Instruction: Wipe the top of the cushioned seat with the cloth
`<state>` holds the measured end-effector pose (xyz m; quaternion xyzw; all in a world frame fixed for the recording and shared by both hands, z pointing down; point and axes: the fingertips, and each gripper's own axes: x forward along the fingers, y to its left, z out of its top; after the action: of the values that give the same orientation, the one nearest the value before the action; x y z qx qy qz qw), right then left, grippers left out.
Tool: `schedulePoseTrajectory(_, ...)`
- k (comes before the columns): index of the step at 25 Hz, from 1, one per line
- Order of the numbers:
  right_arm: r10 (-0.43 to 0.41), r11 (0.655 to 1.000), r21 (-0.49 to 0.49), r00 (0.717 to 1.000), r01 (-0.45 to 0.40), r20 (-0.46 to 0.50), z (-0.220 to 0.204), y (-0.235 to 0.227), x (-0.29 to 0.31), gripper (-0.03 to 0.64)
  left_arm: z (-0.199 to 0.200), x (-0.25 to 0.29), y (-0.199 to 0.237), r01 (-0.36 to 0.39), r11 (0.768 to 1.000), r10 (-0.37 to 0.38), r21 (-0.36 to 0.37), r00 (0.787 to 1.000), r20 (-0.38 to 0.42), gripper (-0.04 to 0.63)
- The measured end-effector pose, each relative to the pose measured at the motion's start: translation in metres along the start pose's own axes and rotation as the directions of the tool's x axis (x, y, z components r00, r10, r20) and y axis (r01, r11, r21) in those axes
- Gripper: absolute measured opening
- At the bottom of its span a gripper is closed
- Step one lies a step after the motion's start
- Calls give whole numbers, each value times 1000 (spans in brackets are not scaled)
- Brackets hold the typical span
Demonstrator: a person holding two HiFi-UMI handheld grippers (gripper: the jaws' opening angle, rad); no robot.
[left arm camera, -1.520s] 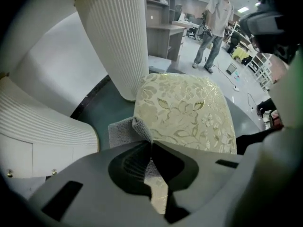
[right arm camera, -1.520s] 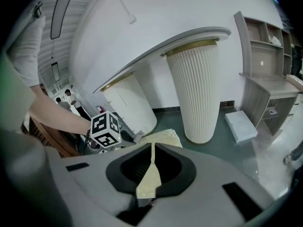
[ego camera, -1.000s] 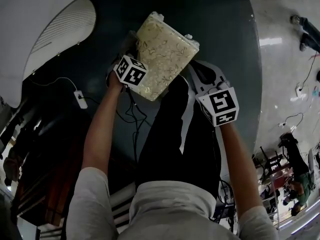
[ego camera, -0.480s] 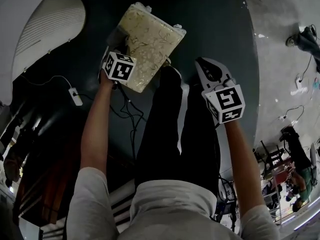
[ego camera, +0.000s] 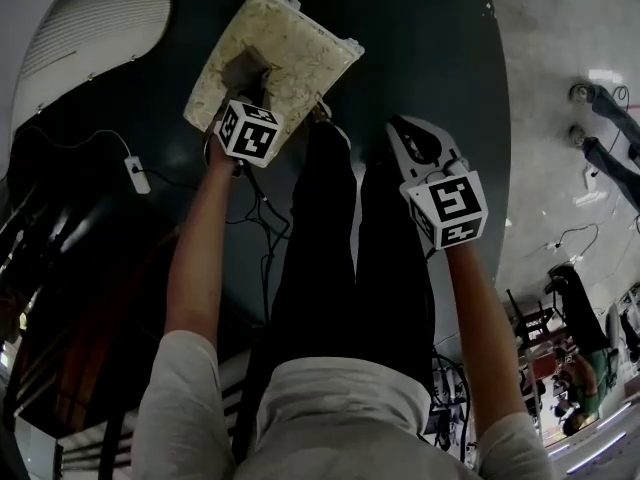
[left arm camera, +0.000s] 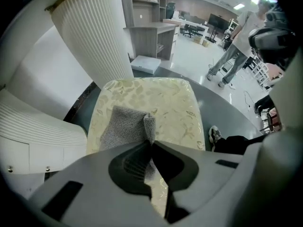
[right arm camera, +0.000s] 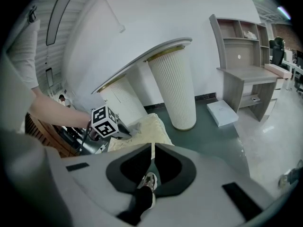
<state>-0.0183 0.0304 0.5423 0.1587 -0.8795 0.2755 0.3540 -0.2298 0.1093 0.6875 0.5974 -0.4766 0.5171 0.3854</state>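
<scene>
Left gripper point(ego camera: 252, 93) is down at the cushioned seat point(ego camera: 290, 43). Its jaws are clamped on a pinched-up fold of the grey cloth point(ego camera: 243, 69). In the left gripper view the jaws point(left arm camera: 150, 143) meet on that fold. The rest of the cloth point(left arm camera: 120, 126) lies flat on the seat top point(left arm camera: 165, 103), toward its near left part and inside the edges.

The seat is pale yellow with a leafy pattern and roughly square. It stands on the dark floor point(ego camera: 420, 48), just beside a white ribbed column point(left arm camera: 92, 37).

Right gripper point(ego camera: 410, 140) is held off to the side, well apart from the seat, over the person's right leg. Its jaws point(right arm camera: 152, 157) are together with nothing between them; only the person's shoe point(right arm camera: 149, 181) shows below them. The same view takes in the left gripper's marker cube point(right arm camera: 105, 121) at the seat point(right arm camera: 147, 129), the column point(right arm camera: 175, 89) behind it, a grey desk point(right arm camera: 246, 79) with shelves against the wall, and a flat white box point(right arm camera: 222, 112) on the floor near the desk.

A cable point(ego camera: 262, 238) trails across the floor between the person's left arm and legs. Another person point(left arm camera: 236, 46) stands far off in the left gripper view.
</scene>
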Motion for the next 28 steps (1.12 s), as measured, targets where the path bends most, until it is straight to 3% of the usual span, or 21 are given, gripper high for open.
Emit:
schedulePoseTrajectory(7, 5, 1000, -15, 1000, -6, -17, -24, -14, -20, 31, 8, 2, -22, -50, 998, 50, -30, 998, 29, 29)
schedulePoseTrajectory(22, 23, 997, -79, 999, -25, -26, -48, -33, -68, 31, 7, 4, -107, -8, 994, 11, -105, 1000, 23, 28)
schedulePoseTrajectory(28, -2, 1000, -31, 1000, 2, -3, -67, -46, -89, 31, 14, 13, -127, -13, 996, 14, -84, 1000, 6, 28)
